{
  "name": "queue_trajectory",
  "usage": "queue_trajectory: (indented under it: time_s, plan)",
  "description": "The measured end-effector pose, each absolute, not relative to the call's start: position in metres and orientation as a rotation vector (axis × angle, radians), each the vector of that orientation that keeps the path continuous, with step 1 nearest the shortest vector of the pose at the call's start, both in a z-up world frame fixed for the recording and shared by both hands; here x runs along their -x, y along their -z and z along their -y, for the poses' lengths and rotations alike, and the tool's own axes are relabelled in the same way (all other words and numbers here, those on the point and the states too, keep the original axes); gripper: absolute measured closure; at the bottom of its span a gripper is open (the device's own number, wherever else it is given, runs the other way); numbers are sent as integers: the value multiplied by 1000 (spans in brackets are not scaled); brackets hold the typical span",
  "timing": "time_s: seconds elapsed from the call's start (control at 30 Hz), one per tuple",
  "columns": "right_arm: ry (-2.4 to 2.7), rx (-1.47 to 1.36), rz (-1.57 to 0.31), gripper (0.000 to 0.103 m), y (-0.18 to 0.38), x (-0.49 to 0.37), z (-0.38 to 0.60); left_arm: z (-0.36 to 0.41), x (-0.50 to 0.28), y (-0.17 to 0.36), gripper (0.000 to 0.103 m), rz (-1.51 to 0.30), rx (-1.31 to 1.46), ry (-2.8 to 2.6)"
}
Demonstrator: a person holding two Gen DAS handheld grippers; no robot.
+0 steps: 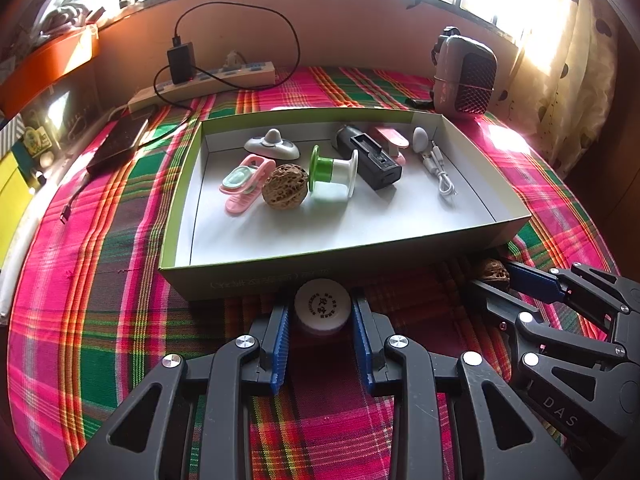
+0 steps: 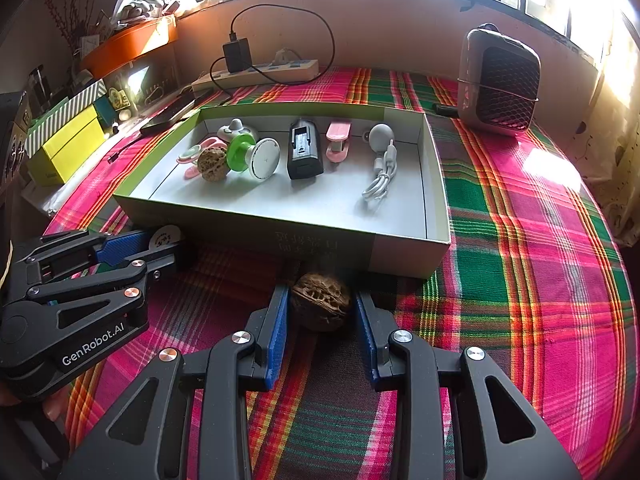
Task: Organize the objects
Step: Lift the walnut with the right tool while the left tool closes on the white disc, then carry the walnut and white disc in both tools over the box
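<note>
Walnut (image 2: 320, 306) and white cap (image 1: 322, 305) sit between spread jaws, outside the box (image 1: 280, 276).
Each gripper, right (image 2: 321, 312) and left (image 1: 320, 316), brackets its item without clamping, likely lined up for lifting into the box just ahead.

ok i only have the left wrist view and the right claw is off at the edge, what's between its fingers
observer: a walnut, centred in the right claw.
operator: gripped yet
observer: can't tell. Both pads sit close to its sides and I see no clear gap.
operator: is it off the cloth
observer: no, it seems to rest on the cloth, just short of the box's near wall.
</note>
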State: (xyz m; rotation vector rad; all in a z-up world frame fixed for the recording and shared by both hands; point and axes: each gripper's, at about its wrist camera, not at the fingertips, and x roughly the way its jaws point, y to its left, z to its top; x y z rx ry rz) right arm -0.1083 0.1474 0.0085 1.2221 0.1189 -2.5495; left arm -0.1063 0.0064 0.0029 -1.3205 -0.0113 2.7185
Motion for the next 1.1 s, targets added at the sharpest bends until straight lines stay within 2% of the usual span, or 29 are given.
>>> queue_trajectory:
  time_s: [0.6,1.1]
  plan:
    - [2553,-1209,-134,70,-11,104,-148,-8,99,-9,77,-2,1300,-2720]
    - [2578,-1114,-114,70,-40,96,-150,-5,90,-36,77,31,1215,-2740]
